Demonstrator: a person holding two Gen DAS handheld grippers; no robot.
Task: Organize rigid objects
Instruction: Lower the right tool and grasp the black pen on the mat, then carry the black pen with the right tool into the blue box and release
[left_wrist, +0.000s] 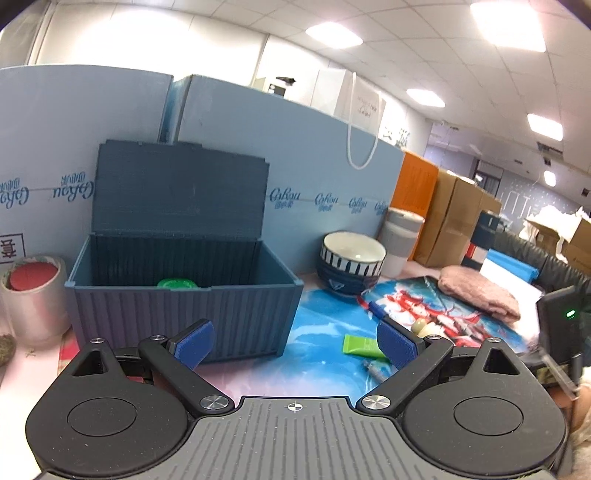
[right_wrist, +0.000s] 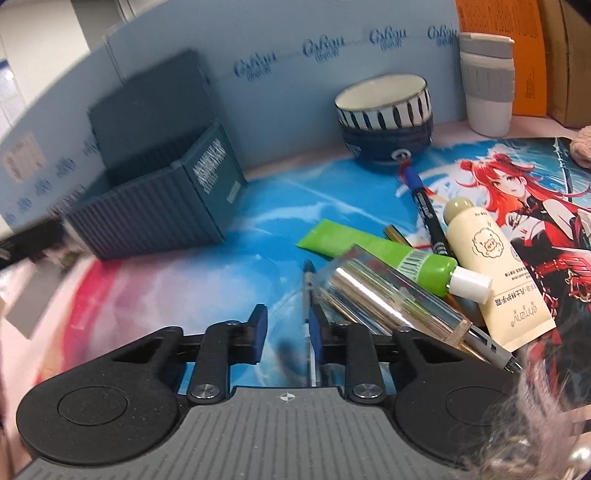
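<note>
right claw (right_wrist: 286, 325) parted, pen (right_wrist: 306, 280) inside the gap | left claw (left_wrist: 295, 341) spread, box (left_wrist: 184, 317) ahead

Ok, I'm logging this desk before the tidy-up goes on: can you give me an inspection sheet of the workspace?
Surface: printed mat, blue and pink, partly covered.
Job's things: blue box, lid open, green round item inside; green tube, cream tube, clear bottle, marker and pen piled on the mat.
Clutter: stacked bowls, cup, tape roll, pink cloth.
Grippers: left tool open, empty, facing the box; right tool open with a narrow gap, the pen inside it, not pinched.
Cables: nothing seen.
Surroundings: blue foam board behind, cardboard boxes beyond.
</note>
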